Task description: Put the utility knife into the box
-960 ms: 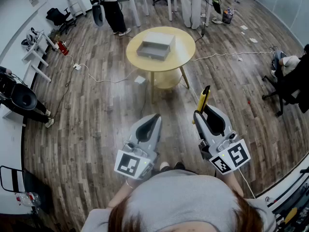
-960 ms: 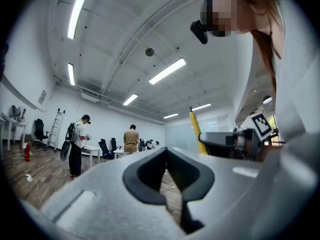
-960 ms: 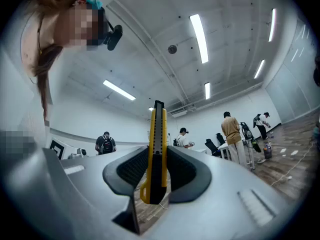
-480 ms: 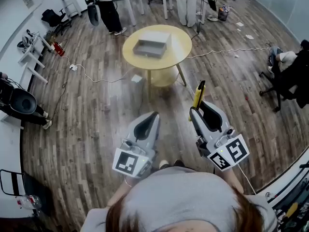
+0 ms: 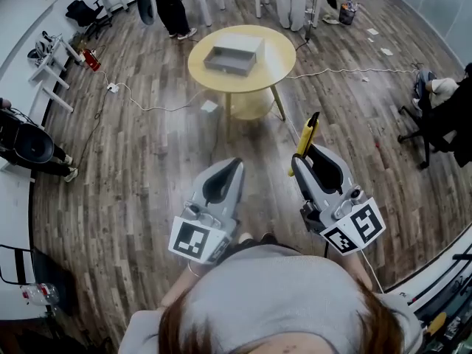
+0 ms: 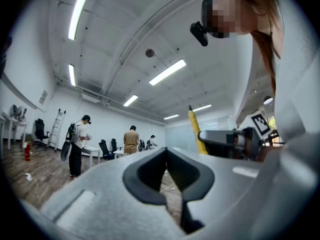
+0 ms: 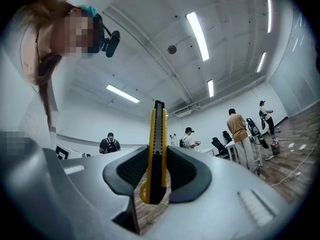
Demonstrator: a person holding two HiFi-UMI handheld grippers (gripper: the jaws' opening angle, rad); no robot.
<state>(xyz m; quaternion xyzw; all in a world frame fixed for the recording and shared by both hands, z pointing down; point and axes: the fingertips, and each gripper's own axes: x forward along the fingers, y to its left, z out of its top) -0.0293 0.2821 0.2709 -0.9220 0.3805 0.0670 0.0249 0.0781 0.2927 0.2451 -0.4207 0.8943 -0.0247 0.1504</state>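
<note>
One worry: right gripper (image 5: 304, 161) clamps the utility knife (image 5: 307, 139) near its end; it could slip before reaching the far box (image 5: 234, 54); left gripper (image 5: 234, 165) closed, empty.

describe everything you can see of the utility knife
The utility knife is a slim cutter with a yellow, plastic-looking body and a black slider strip down its middle. It stands roughly upright, clamped near its lower end between the pads of the right gripper, its top end sticking out well beyond them. Nothing else touches it.
</note>
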